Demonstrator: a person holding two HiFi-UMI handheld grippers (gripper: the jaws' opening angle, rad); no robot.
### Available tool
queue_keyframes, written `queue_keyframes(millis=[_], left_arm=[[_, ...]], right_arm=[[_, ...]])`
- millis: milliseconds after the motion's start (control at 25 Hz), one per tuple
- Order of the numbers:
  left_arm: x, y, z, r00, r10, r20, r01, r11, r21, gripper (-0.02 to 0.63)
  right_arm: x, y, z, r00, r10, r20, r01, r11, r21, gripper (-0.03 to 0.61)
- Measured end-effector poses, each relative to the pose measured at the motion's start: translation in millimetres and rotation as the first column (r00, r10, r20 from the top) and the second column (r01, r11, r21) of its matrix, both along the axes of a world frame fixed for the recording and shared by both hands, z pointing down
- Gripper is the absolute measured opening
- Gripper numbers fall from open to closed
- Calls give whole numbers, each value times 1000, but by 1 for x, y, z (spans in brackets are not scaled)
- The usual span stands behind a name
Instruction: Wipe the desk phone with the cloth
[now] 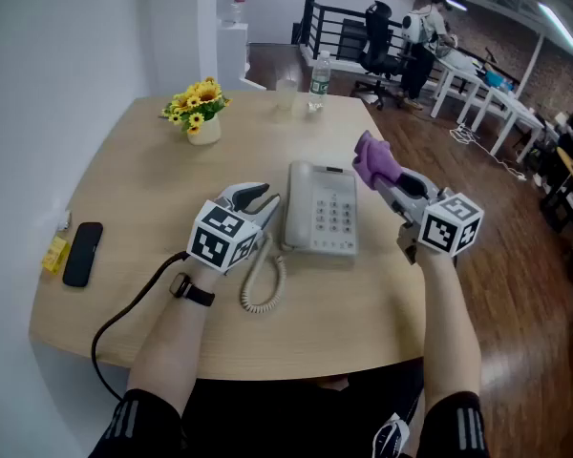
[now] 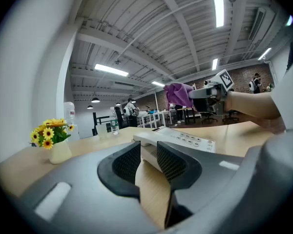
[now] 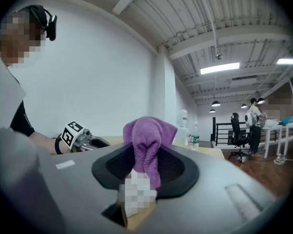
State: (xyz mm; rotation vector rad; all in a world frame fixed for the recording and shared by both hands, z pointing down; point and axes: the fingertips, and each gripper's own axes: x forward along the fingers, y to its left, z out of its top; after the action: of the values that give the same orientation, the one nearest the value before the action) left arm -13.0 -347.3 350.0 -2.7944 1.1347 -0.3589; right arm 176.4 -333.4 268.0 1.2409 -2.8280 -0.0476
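Note:
A white desk phone [image 1: 322,210] lies at the middle of the round wooden table [image 1: 143,198], handset on its cradle at the left. My left gripper [image 1: 270,195] rests low by the phone's left side. Its jaws stand a little apart, and the left gripper view [image 2: 149,152] shows only table and the phone [image 2: 185,139] through the gap. My right gripper [image 1: 387,181] hangs in the air over the phone's right edge, shut on a bunched purple cloth [image 1: 373,161]. The cloth [image 3: 149,135] sticks up from between the jaws in the right gripper view.
The phone's coiled cord [image 1: 265,284] loops toward me. A pot of yellow flowers [image 1: 201,113] stands at the far left, a cup [image 1: 286,93] and water bottle [image 1: 318,79] at the far edge. A black mobile [image 1: 82,253] and yellow item [image 1: 55,253] lie left.

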Motion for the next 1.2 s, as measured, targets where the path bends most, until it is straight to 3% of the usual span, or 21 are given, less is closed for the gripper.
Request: queue_keyframes(millis=[160, 360, 640, 760, 920, 1200], left_arm=[[1, 1, 4, 1000, -2, 3, 2, 1000, -2, 100], [-5, -1, 2, 1000, -17, 2, 17, 1000, 1, 100], [-3, -1, 5, 1000, -14, 5, 14, 1000, -7, 100], [-4, -2, 2, 1000, -15, 11, 15, 1000, 3, 100], [-4, -2, 4, 1000, -18, 14, 18, 1000, 1, 100], [-1, -1, 4, 1000, -15, 24, 15, 1000, 9, 100]], right_arm=[[-32, -37, -3, 986, -86, -144, 73, 993, -94, 133], [-76, -75, 22, 928, -167, -332, 95, 970, -224, 133], [-110, -98, 75, 879, -224, -421, 79, 939, -333, 133], [-108, -102, 82, 872, -237, -428, 79, 931, -355, 133], [-84, -106, 93, 834, -220, -507, 15, 926, -377, 132], [-46, -107, 97, 812, -196, -550, -34, 925, -379, 132]])
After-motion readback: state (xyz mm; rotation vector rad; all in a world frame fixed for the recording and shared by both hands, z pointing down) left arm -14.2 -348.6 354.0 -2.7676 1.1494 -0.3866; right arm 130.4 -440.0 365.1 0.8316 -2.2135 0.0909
